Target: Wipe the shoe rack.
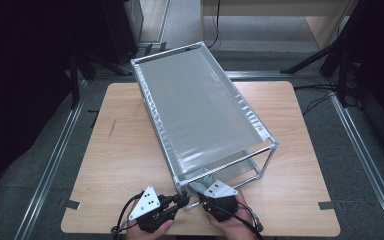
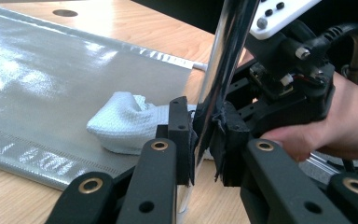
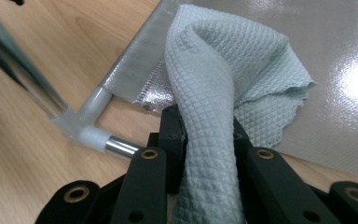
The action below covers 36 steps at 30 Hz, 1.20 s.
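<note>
Nearest the camera, at the desk's (image 1: 120, 150) front edge, a person's two hands each hold a tool. The left tool (image 1: 184, 201) is clamped on the upright chrome post (image 2: 223, 60) at the near corner of a metal-framed rack (image 1: 205, 115) with silvery sheet shelves. The right tool (image 1: 203, 198) is closed on a pale, waffle-textured cloth (image 3: 223, 79), its jaws pinching a bunched fold. The cloth's free end rests on the rack's lower silver sheet (image 3: 335, 56), just inside the near corner. Judging from this, the rack is braced and the cloth is at its starting spot; wiping the lower shelf seems barely begun, with nearly the whole sheet left to cover.
</note>
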Motion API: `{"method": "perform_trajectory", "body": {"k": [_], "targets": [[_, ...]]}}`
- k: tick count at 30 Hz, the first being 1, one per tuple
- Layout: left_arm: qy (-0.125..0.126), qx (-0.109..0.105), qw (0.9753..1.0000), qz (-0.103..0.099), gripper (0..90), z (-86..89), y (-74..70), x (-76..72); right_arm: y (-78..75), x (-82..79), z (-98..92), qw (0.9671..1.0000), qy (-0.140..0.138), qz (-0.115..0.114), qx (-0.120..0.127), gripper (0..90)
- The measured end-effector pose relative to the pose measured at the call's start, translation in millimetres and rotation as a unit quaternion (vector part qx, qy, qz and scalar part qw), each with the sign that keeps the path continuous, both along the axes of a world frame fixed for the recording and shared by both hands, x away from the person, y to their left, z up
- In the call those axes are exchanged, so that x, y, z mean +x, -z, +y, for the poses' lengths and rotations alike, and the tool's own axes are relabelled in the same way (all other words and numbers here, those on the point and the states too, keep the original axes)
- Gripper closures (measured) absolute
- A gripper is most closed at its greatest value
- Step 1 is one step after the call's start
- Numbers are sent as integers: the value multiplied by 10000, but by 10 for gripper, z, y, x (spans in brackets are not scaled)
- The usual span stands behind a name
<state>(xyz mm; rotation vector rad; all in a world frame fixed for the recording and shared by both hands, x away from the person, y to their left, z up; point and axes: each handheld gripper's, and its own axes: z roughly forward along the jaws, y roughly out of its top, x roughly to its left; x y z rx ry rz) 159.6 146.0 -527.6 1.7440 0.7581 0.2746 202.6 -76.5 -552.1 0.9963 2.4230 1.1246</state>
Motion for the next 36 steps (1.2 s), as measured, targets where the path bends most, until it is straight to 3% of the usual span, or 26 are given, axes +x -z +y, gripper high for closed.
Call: {"method": "perform_trajectory", "body": {"k": [3, 4, 7, 9, 11, 13, 16, 21, 24, 26, 29, 32, 35, 36], "targets": [[12, 30, 10000, -20, 793, -18, -1, -6, -7, 39, -79, 9998, -1, 148, 136, 767], [16, 37, 10000, -18, 793, -18, -2, -5, -10, 89, -233, 9995, 263, 69, 142, 778], [23, 38, 10000, -17, 793, -18, -3, -3, -22, 170, -450, 9979, 651, -24, 43, 781], [21, 36, 10000, -11, 793, -19, -4, -3, -35, 235, -610, 9943, 1033, -210, -174, 784], [19, 34, 10000, -13, 793, -22, -3, -2, -32, 302, -771, 9913, 1299, -190, -96, 784], [18, 30, 10000, -11, 793, -25, -3, -1, -30, 343, -870, 9889, 1467, -226, -105, 784], [19, 20, 10000, -4, 792, -26, -3, -1, -20, 349, -879, 9879, 1535, -200, -34, 785], [14, 14, 10000, -1, 792, -28, -2, 0, 19, 246, -632, 9930, 1155, -226, 22, 784], [14, 14, 10000, 1, 792, -30, -2, 0, 34, 133, -378, 9968, 774, -214, 62, 781], [24, 14, 10000, 5, 792, -33, -2, -2, 34, 33, -170, 9991, 383, -62, 196, 772], [73, 37, 10000, -8, 792, -38, -2, -8, 41, -106, 68, 9997, -114, -111, 184, 764], [69, 32, 10000, -5, 793, -40, -2, -12, 37, -151, 136, 9995, -229, -127, 155, 765], [63, 40, 10000, -7, 793, -41, -4, -13, 32, -102, 77, 9993, -224, 50, 287, 767], [64, 43, 10000, -4, 793, -41, -5, -13, 12, -40, -31, 9998, -36, 32, 178, 770]]}}
